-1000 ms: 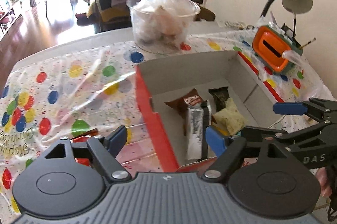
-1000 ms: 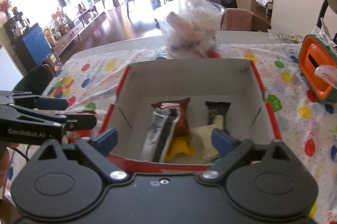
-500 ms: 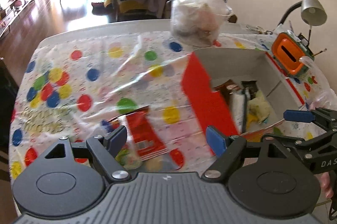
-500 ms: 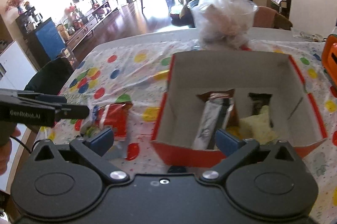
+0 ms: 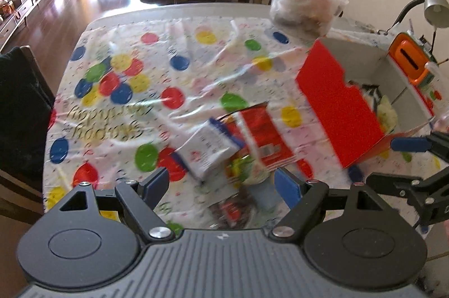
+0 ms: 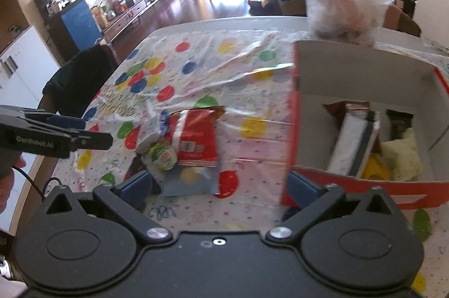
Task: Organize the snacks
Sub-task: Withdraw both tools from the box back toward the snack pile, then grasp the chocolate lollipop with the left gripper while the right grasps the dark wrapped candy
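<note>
A red cardboard box [image 5: 339, 104] [image 6: 297, 129] with a white inside stands on the right of the table and holds several snack packs [image 6: 353, 141]. A loose pile of snacks lies left of it: a red packet [image 5: 263, 135] [image 6: 196, 141], a white packet with blue ends [image 5: 207, 149], a green-and-white round pack [image 6: 162, 155] and a pale blue pouch [image 6: 190, 180]. My left gripper [image 5: 221, 183] is open and empty, just short of the pile. My right gripper [image 6: 220, 185] is open and empty, between the pile and the box's near corner.
A dotted party tablecloth [image 5: 168, 68] covers the table. A clear tub of bagged food [image 5: 306, 3] [image 6: 342, 6] stands behind the box. An orange gadget [image 5: 409, 59] and a desk lamp [image 5: 435, 6] are at the far right. A dark chair [image 5: 22, 107] stands at the left edge.
Both grippers have swung left, from over the box to the loose snack pile. The box has slid toward the right of both views. Both grippers stayed open.
</note>
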A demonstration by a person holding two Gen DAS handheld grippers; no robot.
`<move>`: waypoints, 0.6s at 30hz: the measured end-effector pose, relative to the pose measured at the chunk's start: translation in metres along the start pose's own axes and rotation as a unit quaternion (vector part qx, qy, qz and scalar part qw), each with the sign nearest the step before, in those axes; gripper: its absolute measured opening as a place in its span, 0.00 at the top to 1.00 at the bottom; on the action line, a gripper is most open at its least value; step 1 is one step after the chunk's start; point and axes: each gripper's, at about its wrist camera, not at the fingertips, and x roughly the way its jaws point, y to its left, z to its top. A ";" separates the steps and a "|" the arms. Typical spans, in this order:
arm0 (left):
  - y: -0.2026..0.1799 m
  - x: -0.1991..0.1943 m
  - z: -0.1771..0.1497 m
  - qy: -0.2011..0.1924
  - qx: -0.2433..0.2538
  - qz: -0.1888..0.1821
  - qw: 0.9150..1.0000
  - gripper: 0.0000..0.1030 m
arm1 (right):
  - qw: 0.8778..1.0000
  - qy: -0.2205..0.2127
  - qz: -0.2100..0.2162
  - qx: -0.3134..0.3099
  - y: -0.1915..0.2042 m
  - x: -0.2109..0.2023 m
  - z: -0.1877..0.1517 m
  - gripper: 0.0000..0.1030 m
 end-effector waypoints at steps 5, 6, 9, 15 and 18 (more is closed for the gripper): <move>0.019 0.004 -0.019 0.011 0.023 -0.008 1.000 0.20 | 0.999 0.017 0.019 -0.019 0.023 0.017 0.001 0.00; 0.022 0.005 -0.024 0.013 0.033 -0.012 0.999 0.20 | 0.999 0.021 0.022 -0.024 0.028 0.020 0.001 0.00; 0.025 0.008 -0.039 0.022 0.079 -0.033 0.996 0.20 | 0.998 0.030 0.035 -0.037 0.042 0.033 0.002 0.01; 0.020 0.011 -0.064 0.030 0.146 -0.052 0.987 0.20 | 0.996 0.056 0.046 -0.055 0.065 0.063 0.004 0.03; 0.018 0.012 -0.072 0.031 0.168 -0.062 0.983 0.20 | 0.995 0.072 0.043 -0.055 0.075 0.080 0.004 0.04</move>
